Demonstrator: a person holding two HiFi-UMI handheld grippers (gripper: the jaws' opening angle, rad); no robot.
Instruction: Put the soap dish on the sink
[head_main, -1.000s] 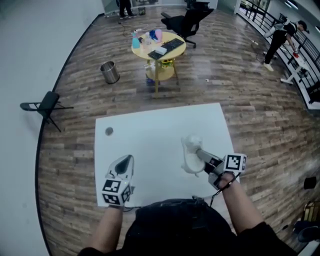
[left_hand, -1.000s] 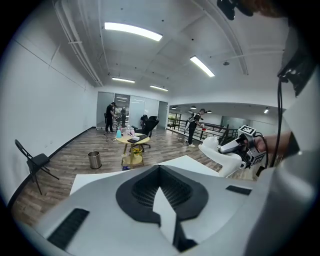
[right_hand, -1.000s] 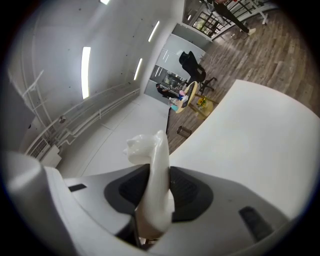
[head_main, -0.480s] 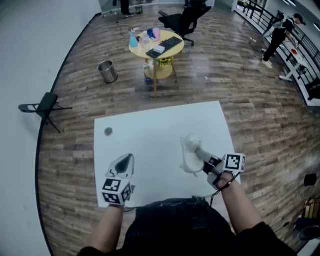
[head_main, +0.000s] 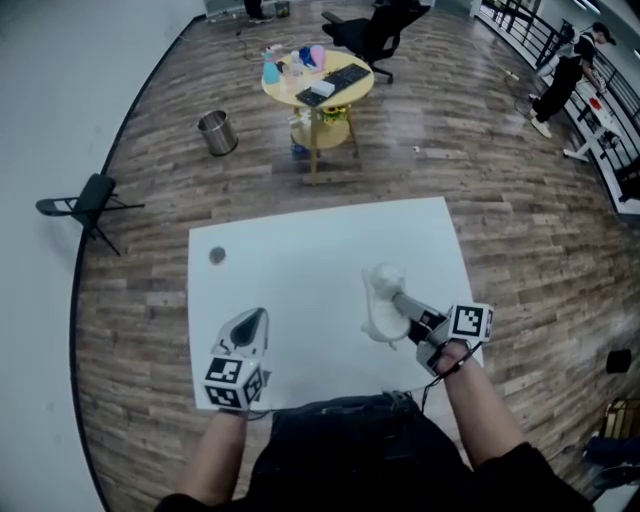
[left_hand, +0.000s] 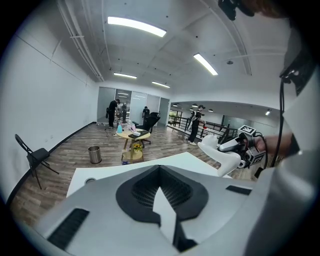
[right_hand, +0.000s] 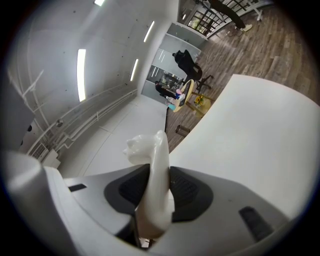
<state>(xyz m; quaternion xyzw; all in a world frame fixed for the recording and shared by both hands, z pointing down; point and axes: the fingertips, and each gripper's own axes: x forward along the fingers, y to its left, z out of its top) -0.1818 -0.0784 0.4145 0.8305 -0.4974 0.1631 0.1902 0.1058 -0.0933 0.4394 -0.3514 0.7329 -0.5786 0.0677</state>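
The white soap dish (head_main: 382, 300) hangs on edge just above the white table (head_main: 300, 240), right of its middle. My right gripper (head_main: 400, 306) is shut on the dish's near rim. In the right gripper view the dish (right_hand: 154, 165) stands upright between the dark pads (right_hand: 186, 189), with the gripper (right_hand: 152, 187) clamped on its lower part. My left gripper (head_main: 252, 320) rests near the table's front left edge, shut and holding nothing. The left gripper view shows its own jaws (left_hand: 160, 192) together and the held dish (left_hand: 220, 152) off to the right.
A small grey round disc (head_main: 217, 256) lies at the table's far left. Beyond the table stand a round yellow table (head_main: 318, 85) with clutter, a metal bin (head_main: 217, 131), a folding chair (head_main: 88, 201) and an office chair (head_main: 375, 35). People stand far off at the right (head_main: 555, 80).
Both grippers and the soap dish keep their places. Only the head view has shifted slightly.
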